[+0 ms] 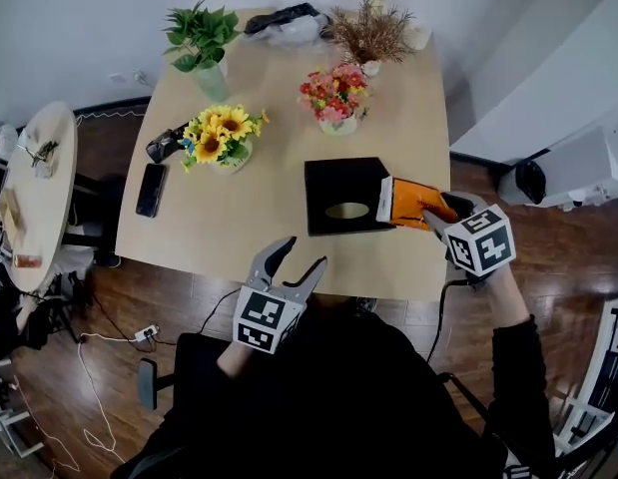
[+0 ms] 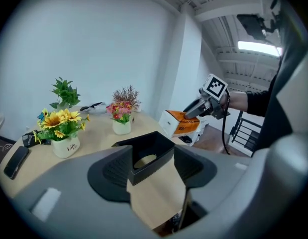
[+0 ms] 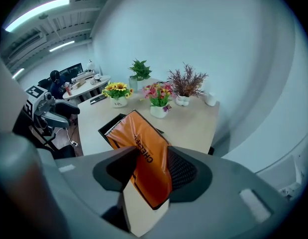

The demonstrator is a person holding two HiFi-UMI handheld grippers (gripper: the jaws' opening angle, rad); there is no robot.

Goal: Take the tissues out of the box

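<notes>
Orange tissue pack [image 1: 416,203] beside black box [image 1: 338,183]

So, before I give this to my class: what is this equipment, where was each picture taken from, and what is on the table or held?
No robot: a person holds a two-jaw gripper in each hand. One picture comes from a camera on the person's head, looking down; the others from cameras riding on each gripper. On the table are potted flowers, a phone and a black box with an oval opening. The right gripper has its jaws closed on an orange tissue pack beside that box. The left gripper is open and empty.
</notes>
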